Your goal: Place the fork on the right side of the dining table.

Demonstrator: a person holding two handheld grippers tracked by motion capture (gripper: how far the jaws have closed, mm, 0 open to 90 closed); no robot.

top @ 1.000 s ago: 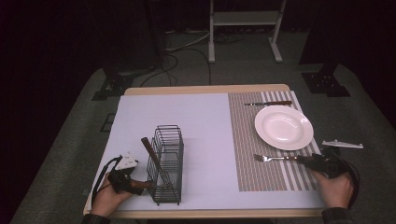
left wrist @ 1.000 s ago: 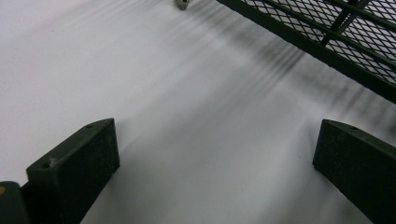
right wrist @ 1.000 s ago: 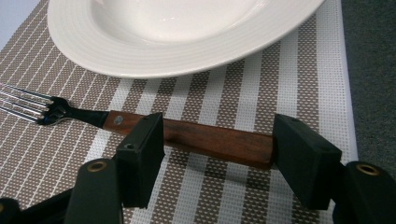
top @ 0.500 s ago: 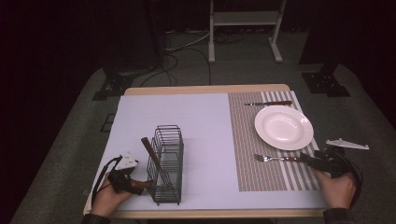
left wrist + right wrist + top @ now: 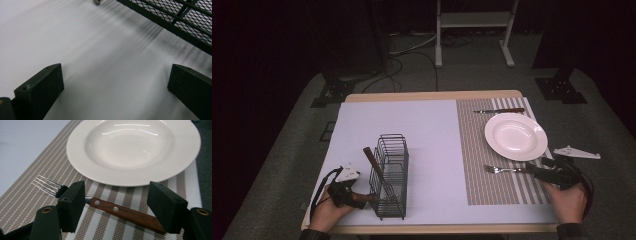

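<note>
A wooden-handled fork lies flat on the striped placemat, just in front of the white plate. My right gripper hovers at the handle end. Its jaws have just been opening; in the right gripper view the fork handle lies between the pads of the right gripper, and neither pad touches it. The plate sits empty beyond. My left gripper rests open beside the black wire basket, nothing between the pads of the left gripper.
A wooden-handled utensil leans in the basket. A knife lies behind the plate on the placemat. A white mat covers the table's left and middle. A metal stand is on the floor behind.
My right gripper has lifted a little and drawn back from the fork, which stays on the placemat. The left hand has kept still.
</note>
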